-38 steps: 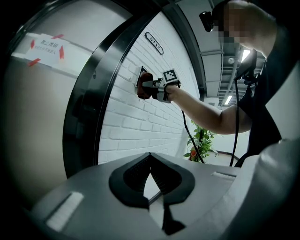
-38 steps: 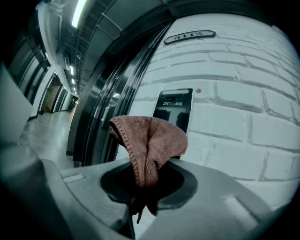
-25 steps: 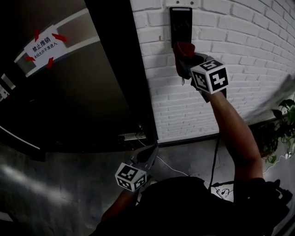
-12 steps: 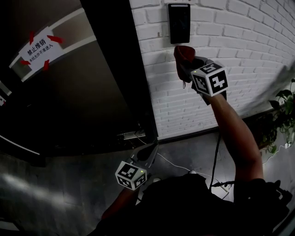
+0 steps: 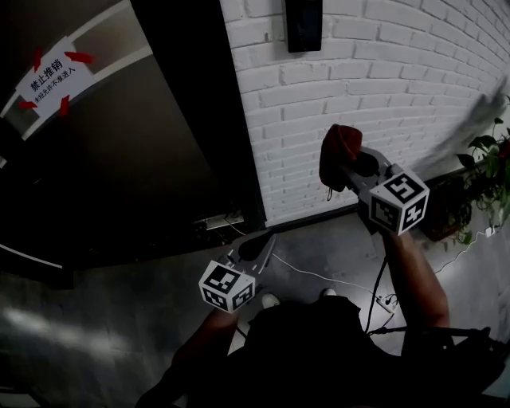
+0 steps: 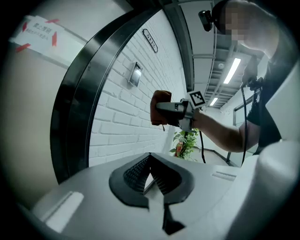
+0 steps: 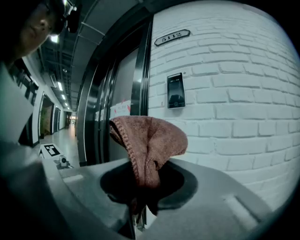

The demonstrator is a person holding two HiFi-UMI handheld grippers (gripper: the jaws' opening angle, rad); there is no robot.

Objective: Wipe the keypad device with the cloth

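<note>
The black keypad device [image 5: 304, 24] [image 7: 176, 90] [image 6: 135, 74] hangs high on the white brick wall [image 5: 382, 88]. A reddish-brown cloth [image 5: 338, 155] [image 7: 150, 140] [image 6: 158, 108] is bunched in my right gripper [image 5: 343, 169] [image 7: 143, 192], which is shut on it. That gripper sits well below the keypad and a little off the wall, not touching the device. Low down by the person's body, my left gripper [image 5: 261, 249] [image 6: 150, 173] points toward the wall, jaws together and holding nothing.
A dark metal door frame [image 5: 191, 119] stands left of the brick wall, with a taped white sign [image 5: 46, 73] on the door. A potted plant [image 5: 488, 179] is at the right. Cables [image 5: 315, 277] lie on the floor. A number plate [image 7: 171, 36] is above the keypad.
My right gripper has come down and away from the keypad with the cloth still in it. The left gripper has hardly moved.
</note>
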